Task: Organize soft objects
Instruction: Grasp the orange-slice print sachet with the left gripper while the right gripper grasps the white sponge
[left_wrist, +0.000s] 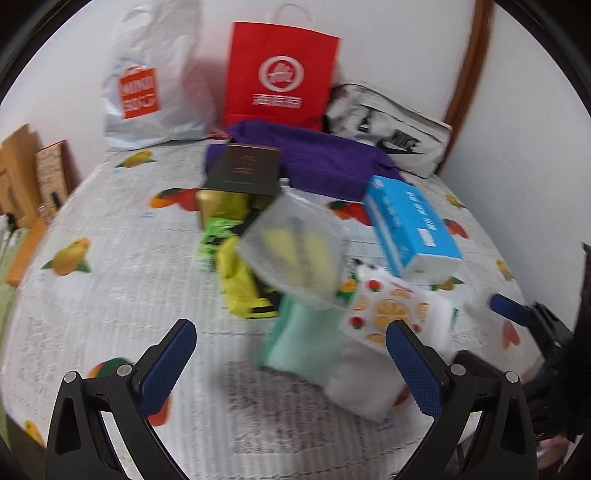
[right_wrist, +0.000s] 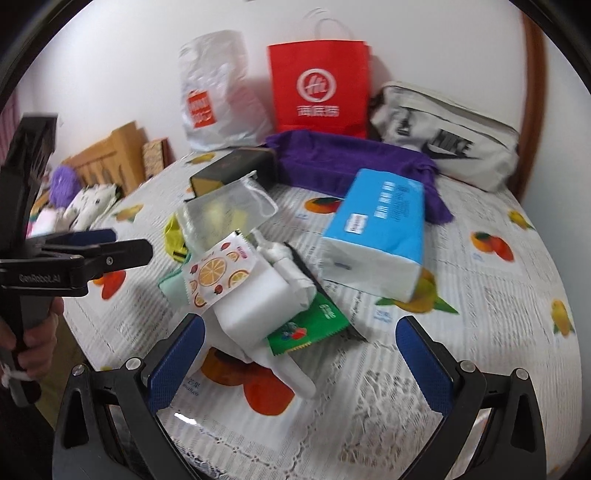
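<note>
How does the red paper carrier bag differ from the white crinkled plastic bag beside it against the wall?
The red paper carrier bag stands stiff with flat sides and straight edges; the white crinkled plastic bag slumps and wrinkles. The red bag carries a white round logo; the plastic bag carries an orange square one. The red bag has thin looped handles; none show plainly on the plastic bag. Both stand upright against the wall at the back of the bed.

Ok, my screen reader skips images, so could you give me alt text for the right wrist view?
Open right tongs hover over a pile of soft packs on a fruit-print cloth: a white pack with an orange-slice label, a blue tissue pack, a purple cloth. A red paper bag stands behind; the left tongs show at left.
</note>
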